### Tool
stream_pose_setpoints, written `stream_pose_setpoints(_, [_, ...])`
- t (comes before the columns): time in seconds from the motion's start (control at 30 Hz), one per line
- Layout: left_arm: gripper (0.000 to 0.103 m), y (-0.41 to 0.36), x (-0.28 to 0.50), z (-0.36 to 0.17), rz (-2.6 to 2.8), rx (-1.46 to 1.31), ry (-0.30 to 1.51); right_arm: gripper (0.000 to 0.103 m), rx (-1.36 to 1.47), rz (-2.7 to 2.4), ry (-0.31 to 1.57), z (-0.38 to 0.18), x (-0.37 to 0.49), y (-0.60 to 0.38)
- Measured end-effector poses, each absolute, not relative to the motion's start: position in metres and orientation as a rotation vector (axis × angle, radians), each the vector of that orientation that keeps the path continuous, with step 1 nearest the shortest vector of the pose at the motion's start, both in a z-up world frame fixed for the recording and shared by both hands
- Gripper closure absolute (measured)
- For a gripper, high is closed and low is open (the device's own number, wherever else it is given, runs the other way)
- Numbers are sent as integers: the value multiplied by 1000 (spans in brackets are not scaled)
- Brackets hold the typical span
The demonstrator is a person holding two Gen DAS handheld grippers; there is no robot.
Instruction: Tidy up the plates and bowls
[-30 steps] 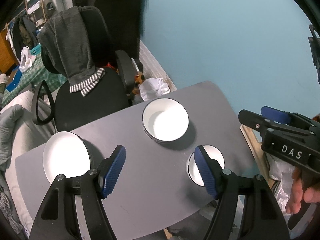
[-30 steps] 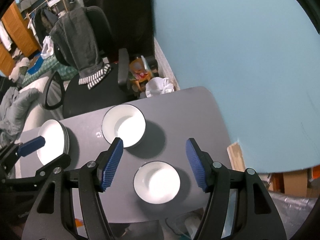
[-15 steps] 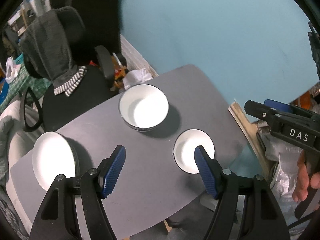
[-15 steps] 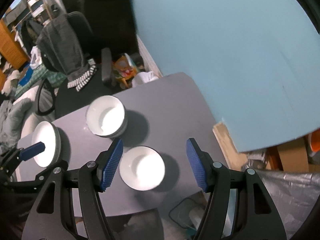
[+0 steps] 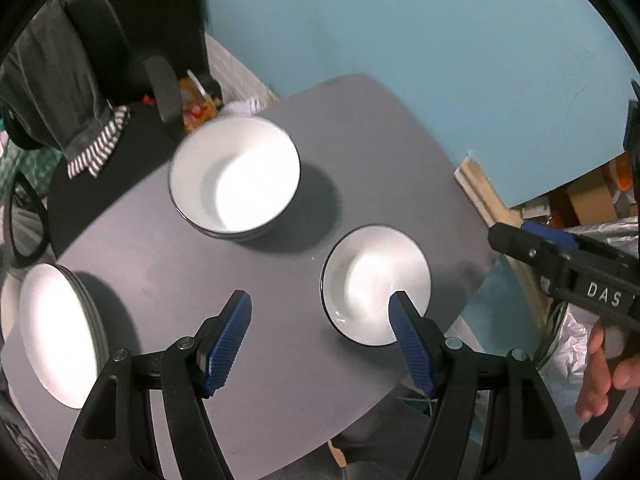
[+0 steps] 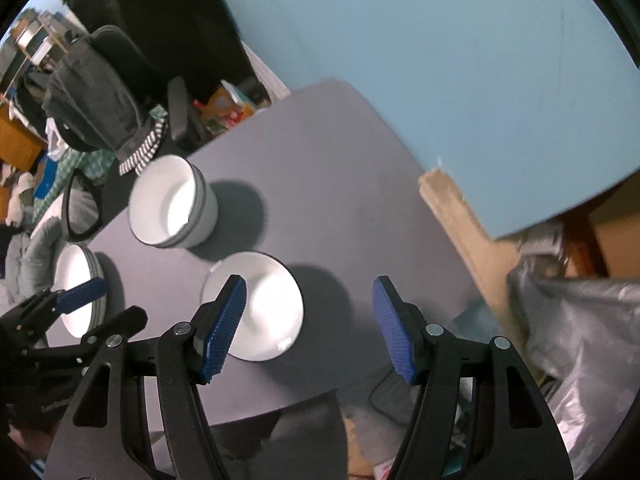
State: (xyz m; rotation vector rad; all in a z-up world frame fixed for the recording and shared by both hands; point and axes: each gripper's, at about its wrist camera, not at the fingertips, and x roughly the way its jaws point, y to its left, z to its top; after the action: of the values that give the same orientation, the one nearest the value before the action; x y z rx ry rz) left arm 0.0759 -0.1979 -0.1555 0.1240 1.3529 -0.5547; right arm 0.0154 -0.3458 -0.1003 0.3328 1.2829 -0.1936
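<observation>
Shallow white bowl [image 5: 376, 284], dark rim, empty, sits on the grey table [image 5: 360, 128] just past my left gripper's [image 5: 320, 340] right finger, which overlaps its near edge in view. I see both blue pads spread, nothing between. Beyond the fingers: stacked deeper white bowls [image 5: 234, 174]. Past the left finger: plate stack [image 5: 60, 336]. My right gripper [image 6: 308, 328] also gapes empty; its left finger overlaps the shallow bowl [image 6: 264, 308].

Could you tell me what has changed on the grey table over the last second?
Both grippers have come down closer to the grey table, so the dishes look larger. Left gripper and right gripper stay open and empty. The stacked white bowls, single white bowl and stacked white plates have not moved.
</observation>
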Motion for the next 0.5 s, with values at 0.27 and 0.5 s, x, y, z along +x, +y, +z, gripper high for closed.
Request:
stream_pose_setpoints(0.27, [31, -213, 76, -194, -549, 162, 1383, 39, 378, -181, 1331, -152, 7, -346])
stream_pose_setpoints(0.5, [31, -222, 80, -217, -551, 179, 1393, 39, 385, -168, 1378, -189, 13, -342])
